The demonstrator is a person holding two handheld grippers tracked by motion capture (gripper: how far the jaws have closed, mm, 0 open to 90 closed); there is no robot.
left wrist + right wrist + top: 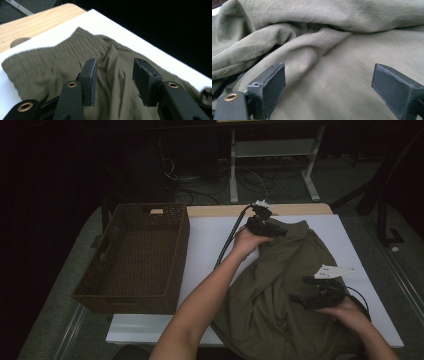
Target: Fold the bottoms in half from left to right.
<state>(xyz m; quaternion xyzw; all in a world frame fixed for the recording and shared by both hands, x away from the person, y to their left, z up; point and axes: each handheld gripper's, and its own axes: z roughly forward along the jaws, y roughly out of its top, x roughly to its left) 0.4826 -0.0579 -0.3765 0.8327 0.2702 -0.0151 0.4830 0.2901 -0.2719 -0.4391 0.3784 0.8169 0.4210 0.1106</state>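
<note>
1. High view: I see an olive garment (280,285) crumpled on the white surface (210,240), covering its right half and running off the near edge. My left gripper (266,226) sits at the garment's far end, just beside the waistband, with my left hand (247,241) behind it and its cable trailing back toward me. My right gripper (312,295) rests low over the near right part of the cloth, held by my right hand (347,310), the grey plate (332,271) on top. A brown wicker basket (135,257) stands on the left, well apart from the garment

2. Left gripper view: my jaws stand apart over the garment (75,62), nothing pinched between the pads; a ridge of cloth runs up past the gap. The gathered elastic waistband (57,53) lies just ahead, flat on the white surface (120,27), with a strip of bare wood (35,23) at the far edge

3. Right gripper view: my jaws are spread wide, cloth under and between them but not pressed by either pad. The garment (342,82) lies smooth near the jaws, and a thick fold (294,37) rises just ahead
</note>
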